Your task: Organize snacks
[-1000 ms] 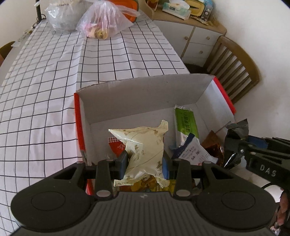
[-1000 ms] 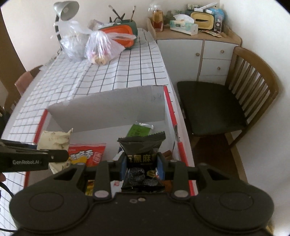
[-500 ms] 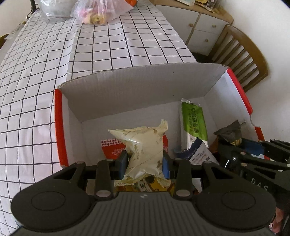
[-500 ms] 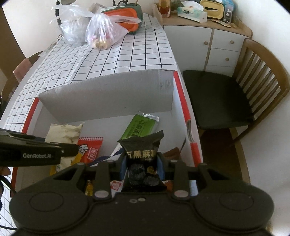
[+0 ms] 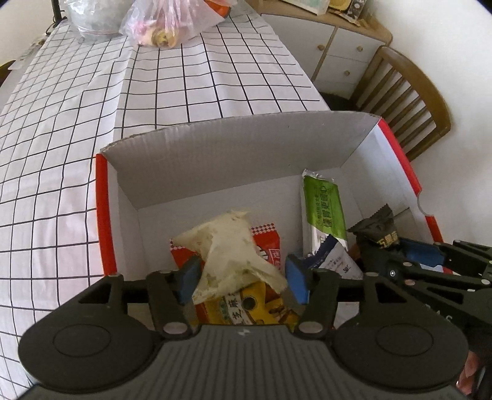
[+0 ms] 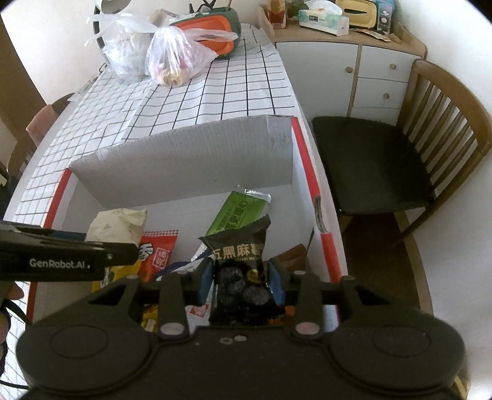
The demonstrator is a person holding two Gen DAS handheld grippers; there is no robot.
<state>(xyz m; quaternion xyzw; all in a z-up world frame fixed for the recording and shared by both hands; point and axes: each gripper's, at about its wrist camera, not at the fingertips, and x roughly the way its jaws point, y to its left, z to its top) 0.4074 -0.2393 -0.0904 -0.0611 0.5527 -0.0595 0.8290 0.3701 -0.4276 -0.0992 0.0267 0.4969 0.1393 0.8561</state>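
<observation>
A white cardboard box with red edges (image 5: 103, 197) (image 6: 309, 172) sits on the checked tablecloth and holds several snack packs. My left gripper (image 5: 241, 278) is open over the box; a cream snack bag (image 5: 229, 249) (image 6: 118, 223) sits loose between its pads, a gap showing on the right side. My right gripper (image 6: 241, 278) is shut on a black snack pack (image 6: 238, 255) (image 5: 379, 230) above the box's right part. A green pack (image 5: 323, 209) (image 6: 238, 214), a red pack (image 5: 264, 249) (image 6: 156, 249) and a yellow pack (image 5: 246, 307) lie inside.
Plastic bags (image 6: 175, 58) (image 5: 166, 24) and an orange-green container (image 6: 212, 34) stand at the table's far end. A wooden chair (image 6: 399, 160) (image 5: 406, 98) and a white cabinet (image 6: 369, 67) stand to the right of the table.
My left gripper has opened and released the cream bag, which has slumped between the pads. Both grippers have lowered slightly over the box. The right gripper still holds the black pack.
</observation>
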